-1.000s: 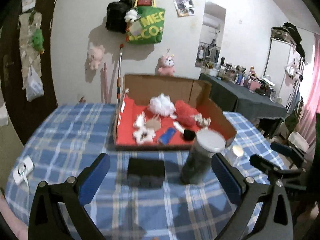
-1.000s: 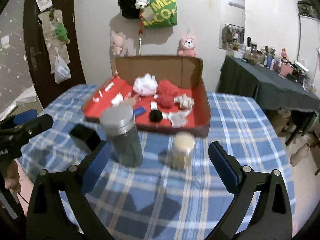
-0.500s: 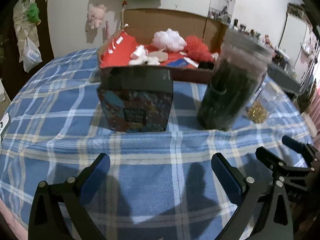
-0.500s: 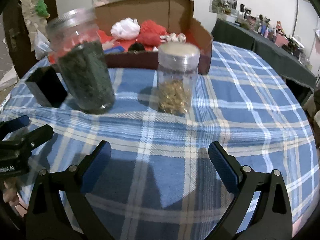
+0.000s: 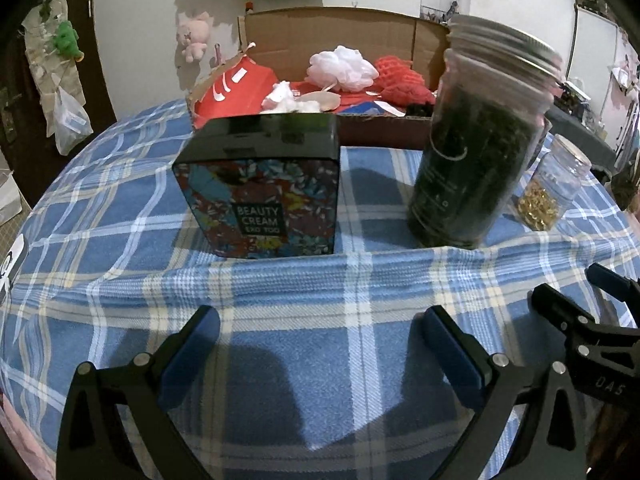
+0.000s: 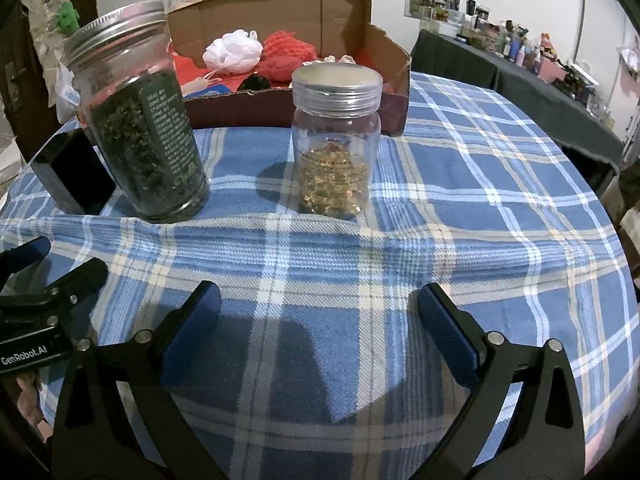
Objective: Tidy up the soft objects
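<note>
On the left we hold our left gripper low over the checked tablecloth, its fingers spread wide with nothing between them. Ahead stand a black box marked Beauty Cream, then a tall jar of dark leaves, then a small jar of golden beads. Behind them the cardboard tray holds the soft things: a white puff beside a red mesh bundle. Our right gripper also gapes, empty, before the small jar.
</note>
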Demonstrator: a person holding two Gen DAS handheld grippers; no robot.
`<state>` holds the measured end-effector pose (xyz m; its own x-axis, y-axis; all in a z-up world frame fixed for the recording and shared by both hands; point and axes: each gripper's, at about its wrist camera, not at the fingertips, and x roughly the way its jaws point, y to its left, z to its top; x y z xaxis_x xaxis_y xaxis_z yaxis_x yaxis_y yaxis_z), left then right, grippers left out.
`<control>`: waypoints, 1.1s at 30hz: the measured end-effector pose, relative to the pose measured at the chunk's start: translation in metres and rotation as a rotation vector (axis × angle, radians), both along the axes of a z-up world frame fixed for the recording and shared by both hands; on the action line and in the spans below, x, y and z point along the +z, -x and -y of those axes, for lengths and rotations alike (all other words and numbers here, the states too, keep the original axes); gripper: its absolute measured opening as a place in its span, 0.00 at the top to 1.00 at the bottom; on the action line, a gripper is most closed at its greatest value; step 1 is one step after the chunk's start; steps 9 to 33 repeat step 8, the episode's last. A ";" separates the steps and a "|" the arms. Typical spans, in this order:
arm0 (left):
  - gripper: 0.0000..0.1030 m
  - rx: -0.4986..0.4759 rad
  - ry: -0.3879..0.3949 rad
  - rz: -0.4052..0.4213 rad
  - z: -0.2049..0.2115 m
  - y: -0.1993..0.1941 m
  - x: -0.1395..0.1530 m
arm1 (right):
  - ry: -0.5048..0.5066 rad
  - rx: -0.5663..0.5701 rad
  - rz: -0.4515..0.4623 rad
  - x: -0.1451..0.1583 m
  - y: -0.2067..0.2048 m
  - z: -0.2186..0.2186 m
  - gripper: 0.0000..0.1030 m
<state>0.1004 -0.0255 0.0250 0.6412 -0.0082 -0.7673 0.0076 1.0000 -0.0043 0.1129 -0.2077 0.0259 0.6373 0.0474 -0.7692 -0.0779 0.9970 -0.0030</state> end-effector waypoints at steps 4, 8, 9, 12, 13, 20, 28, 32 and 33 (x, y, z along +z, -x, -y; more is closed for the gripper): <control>0.00 0.000 0.003 0.003 0.000 0.002 0.001 | -0.001 0.001 -0.001 0.000 0.001 0.001 0.02; 0.00 0.000 0.002 0.000 0.000 0.002 0.001 | -0.001 0.000 0.000 0.000 0.001 -0.001 0.02; 0.00 0.000 0.002 0.000 0.000 0.002 0.001 | -0.001 0.000 0.000 0.000 0.001 -0.001 0.02; 0.00 0.000 0.002 0.000 0.000 0.002 0.001 | -0.001 0.000 0.000 0.000 0.001 -0.001 0.02; 0.00 0.000 0.002 0.000 0.000 0.002 0.001 | -0.001 0.000 0.000 0.000 0.001 -0.001 0.02; 0.00 0.000 0.002 0.000 0.000 0.002 0.001 | -0.001 0.000 0.000 0.000 0.001 -0.001 0.02; 0.00 0.000 0.002 0.000 0.000 0.002 0.001 | -0.001 0.000 0.000 0.000 0.001 -0.001 0.02; 0.00 0.000 0.002 0.000 0.000 0.002 0.001 | -0.001 0.000 0.000 0.000 0.001 -0.001 0.02; 0.00 0.000 0.002 0.000 0.000 0.002 0.001 | -0.001 0.000 0.000 0.000 0.001 -0.001 0.02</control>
